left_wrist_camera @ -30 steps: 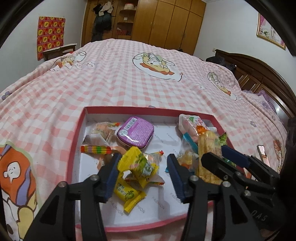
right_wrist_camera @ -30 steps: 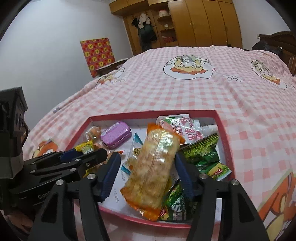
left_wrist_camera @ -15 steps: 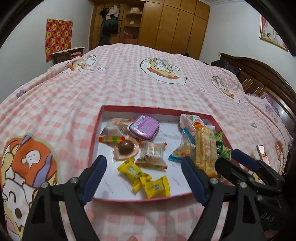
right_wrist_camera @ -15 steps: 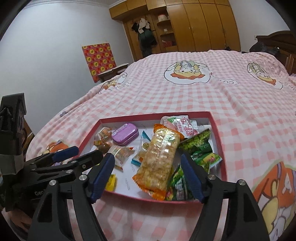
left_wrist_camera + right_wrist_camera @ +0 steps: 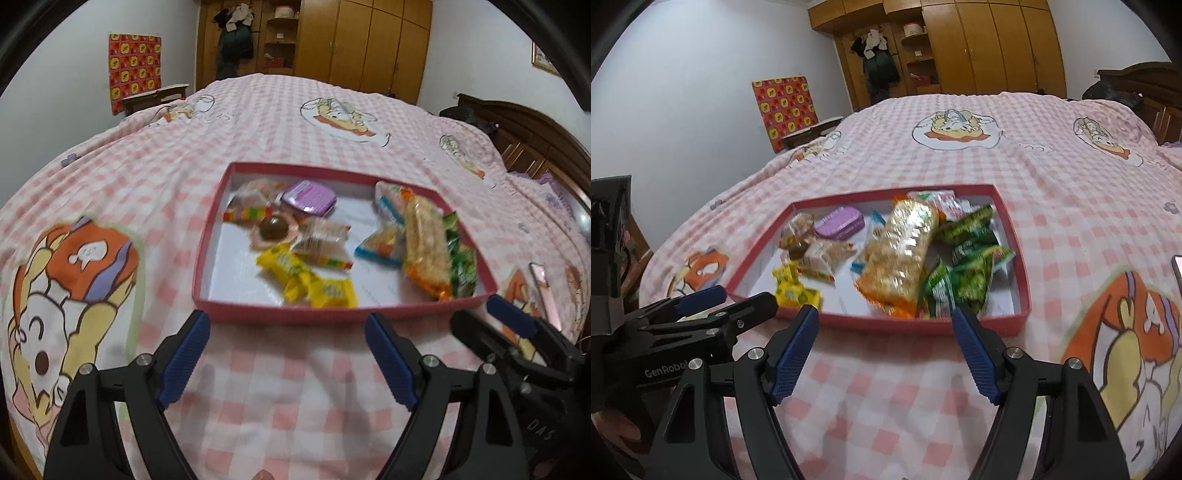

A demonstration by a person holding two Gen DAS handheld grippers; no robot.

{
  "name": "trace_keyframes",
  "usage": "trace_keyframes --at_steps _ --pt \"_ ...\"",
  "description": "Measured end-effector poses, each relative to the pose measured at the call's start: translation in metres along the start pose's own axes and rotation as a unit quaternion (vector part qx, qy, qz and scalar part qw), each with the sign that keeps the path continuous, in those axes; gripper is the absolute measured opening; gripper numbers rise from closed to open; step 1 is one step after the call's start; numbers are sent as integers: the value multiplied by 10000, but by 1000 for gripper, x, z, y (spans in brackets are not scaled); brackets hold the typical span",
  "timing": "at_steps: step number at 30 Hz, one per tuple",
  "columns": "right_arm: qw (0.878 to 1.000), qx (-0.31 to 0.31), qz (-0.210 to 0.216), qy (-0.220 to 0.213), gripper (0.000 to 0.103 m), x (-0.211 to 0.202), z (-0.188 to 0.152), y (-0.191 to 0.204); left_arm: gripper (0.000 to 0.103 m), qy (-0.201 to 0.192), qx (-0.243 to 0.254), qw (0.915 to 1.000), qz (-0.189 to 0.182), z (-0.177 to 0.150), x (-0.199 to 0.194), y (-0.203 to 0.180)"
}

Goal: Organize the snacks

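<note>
The left gripper (image 5: pixel 288 328) hung above the pink checked bedspread (image 5: pixel 155 192) with its blue-padded jaws spread wide and nothing between them; the red-rimmed tray (image 5: pixel 332 315) of snacks lay just ahead of its fingertips, apart from them. The right gripper (image 5: pixel 884 326) was likewise spread and empty, its tips just short of the tray's near rim (image 5: pixel 886 325). From the left wrist view, the snacks nearest that gripper were two yellow candy packets (image 5: pixel 314 280), with a chocolate ball in a pink wrapper (image 5: pixel 272 227), a purple tin (image 5: pixel 308 194) and a clear-wrapped biscuit (image 5: pixel 321 242) farther ahead; the long orange-ended cracker pack (image 5: pixel 424 243) lay ahead and to its right, hiding most of the green packets (image 5: pixel 461 262) behind it. The right wrist view showed those green packets (image 5: pixel 964 280) plainly, heaped in the tray's right part directly ahead of that gripper, beside the cracker pack (image 5: pixel 899 254), while the chocolate ball was largely hidden there among the wrappers. Each view caught the other tool at its edge: the right gripper (image 5: pixel 513 332) low on the right of the left view, the left gripper (image 5: pixel 724 299) low on the left of the right view. Only the left view showed a phone (image 5: pixel 543 291) lying on the bedspread to the right of the tray; the right view caught just a sliver of it. A wooden wardrobe (image 5: pixel 990 44) stood far ahead
</note>
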State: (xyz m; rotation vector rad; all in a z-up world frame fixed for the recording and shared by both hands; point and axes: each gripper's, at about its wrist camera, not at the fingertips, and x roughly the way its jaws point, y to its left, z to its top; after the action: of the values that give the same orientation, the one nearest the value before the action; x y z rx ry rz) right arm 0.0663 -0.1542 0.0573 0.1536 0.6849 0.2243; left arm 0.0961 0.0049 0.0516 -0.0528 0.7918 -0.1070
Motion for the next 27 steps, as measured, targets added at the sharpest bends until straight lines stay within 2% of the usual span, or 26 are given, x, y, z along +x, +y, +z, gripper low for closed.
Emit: trace_keyframes --at_steps 9,15,27 --pt "9992 58 -339 182 76 6 -13 -4 89 240 96 9997 22 -12 16 -4" --pt "9970 224 -440 599 76 24 -21 -11 89 473 191 9987 91 -18 32 -7" --pt "9957 224 -585 685 76 33 -30 -12 92 409 193 9988 196 -25 41 -7"
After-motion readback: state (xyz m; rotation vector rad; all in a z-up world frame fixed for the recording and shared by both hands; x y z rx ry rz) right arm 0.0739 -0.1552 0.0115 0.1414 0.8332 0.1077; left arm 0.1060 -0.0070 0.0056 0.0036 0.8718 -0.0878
